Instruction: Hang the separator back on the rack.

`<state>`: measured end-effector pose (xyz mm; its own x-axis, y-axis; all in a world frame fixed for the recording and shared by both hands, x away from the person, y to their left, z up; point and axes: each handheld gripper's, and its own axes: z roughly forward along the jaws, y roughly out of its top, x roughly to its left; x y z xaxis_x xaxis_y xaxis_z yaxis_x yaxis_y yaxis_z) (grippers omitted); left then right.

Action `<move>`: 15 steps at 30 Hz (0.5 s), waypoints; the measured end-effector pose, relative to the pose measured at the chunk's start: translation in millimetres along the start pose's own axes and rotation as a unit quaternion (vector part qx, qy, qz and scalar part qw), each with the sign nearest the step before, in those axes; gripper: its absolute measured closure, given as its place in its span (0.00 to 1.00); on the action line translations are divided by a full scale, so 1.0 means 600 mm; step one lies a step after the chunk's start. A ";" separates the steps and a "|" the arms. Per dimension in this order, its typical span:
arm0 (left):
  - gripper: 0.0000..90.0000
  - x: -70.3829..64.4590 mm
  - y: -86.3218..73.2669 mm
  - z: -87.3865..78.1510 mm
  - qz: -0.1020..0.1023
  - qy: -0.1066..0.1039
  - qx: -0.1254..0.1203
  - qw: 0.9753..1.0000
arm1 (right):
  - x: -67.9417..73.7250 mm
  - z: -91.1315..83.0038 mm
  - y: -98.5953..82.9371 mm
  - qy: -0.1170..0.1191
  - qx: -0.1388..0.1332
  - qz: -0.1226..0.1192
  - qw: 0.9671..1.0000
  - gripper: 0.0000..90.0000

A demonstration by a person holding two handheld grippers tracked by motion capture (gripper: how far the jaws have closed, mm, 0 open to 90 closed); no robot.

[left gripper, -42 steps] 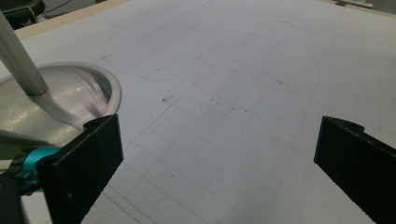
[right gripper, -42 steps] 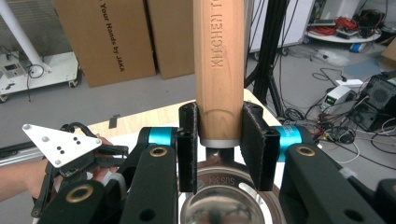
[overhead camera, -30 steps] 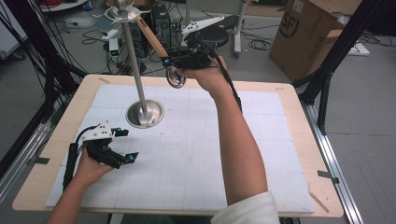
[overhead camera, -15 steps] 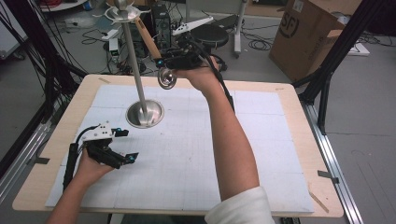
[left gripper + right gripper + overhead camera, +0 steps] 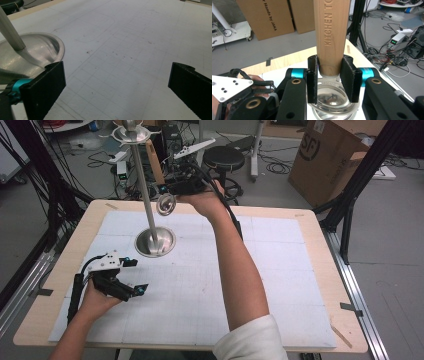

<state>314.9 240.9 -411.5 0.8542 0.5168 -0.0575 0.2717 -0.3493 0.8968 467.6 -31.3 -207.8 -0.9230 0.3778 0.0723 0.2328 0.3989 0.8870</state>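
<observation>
A cardboard box (image 5: 334, 157) stands on the floor far right of the tabletop (image 5: 310, 245). A round black stool (image 5: 225, 156) sits beyond the far edge, with cables (image 5: 90, 145) at far left.

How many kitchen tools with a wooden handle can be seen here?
1. The ladle is held by the right gripper, raised beside the metal stand at the far side of the table; its jaws clamp the wooden handle.

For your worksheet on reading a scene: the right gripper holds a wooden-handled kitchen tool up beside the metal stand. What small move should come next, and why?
Probably lift the wooden-handled tool a little higher toward the hook ring atop the stand. The right gripper is clamped on the handle just above the metal bowl end, and the handle's top sits below the ring. The left gripper rests open near the base.
</observation>
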 end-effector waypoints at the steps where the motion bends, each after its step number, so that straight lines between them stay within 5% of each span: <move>1: 0.02 0.000 0.000 0.000 -0.001 0.001 0.000 1.000 | 0.000 0.001 0.000 0.002 -0.002 0.004 1.000 0.74; 5: 0.02 0.000 0.000 0.000 0.001 -0.002 0.001 1.000 | -0.001 0.000 0.000 -0.005 -0.010 0.007 1.000 0.63; 15: 0.02 -0.002 0.000 0.002 0.003 -0.004 0.005 1.000 | 0.004 -0.037 -0.025 -0.014 -0.007 -0.008 1.000 0.55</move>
<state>314.3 239.2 -412.2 0.8593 0.5084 -0.0562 0.2710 -0.3593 0.8930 455.0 -55.0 -210.5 -0.9181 0.3938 0.0451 0.2126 0.3932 0.8945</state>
